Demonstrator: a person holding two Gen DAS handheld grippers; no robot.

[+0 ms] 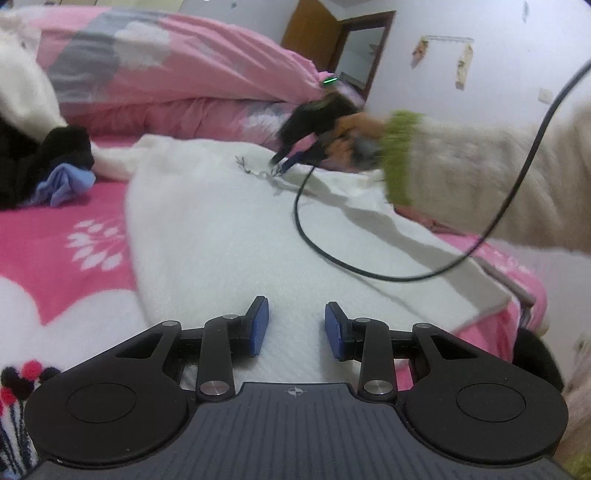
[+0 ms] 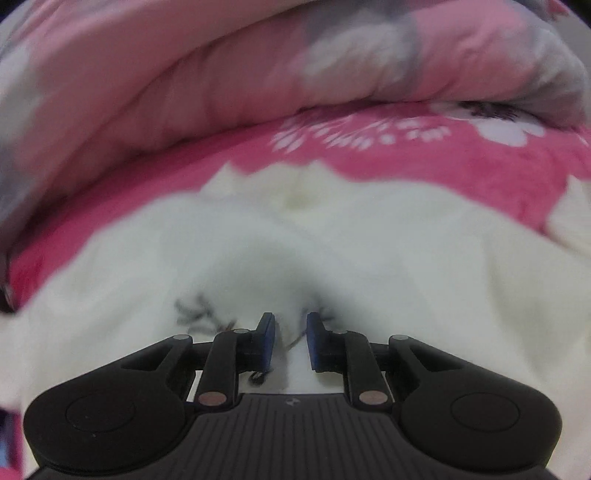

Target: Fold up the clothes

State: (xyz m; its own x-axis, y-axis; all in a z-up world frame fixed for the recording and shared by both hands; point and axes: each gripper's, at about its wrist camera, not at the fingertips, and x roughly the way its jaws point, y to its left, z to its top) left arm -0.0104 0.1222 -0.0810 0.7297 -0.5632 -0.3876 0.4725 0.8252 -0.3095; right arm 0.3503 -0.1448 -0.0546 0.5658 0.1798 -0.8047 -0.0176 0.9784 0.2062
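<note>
White garment (image 1: 221,221) lies spread mid-frame on the bed (image 1: 74,229), likely flattened for folding. Left gripper (image 1: 296,330) spread, hovering at its near edge, holding nothing. Right gripper (image 2: 291,341) spread, low over the dark embroidery (image 2: 199,312), probably lining up a pinch. Pink quilt (image 1: 184,66) heaped upper left; door (image 1: 314,29) upper centre.

- Left wrist view looks low across the bed (image 1: 74,236) toward the far wall.
- Right wrist view sits close above the white garment (image 2: 332,240), facing the quilt (image 2: 184,74).
- Both share garment and quilt.
</note>
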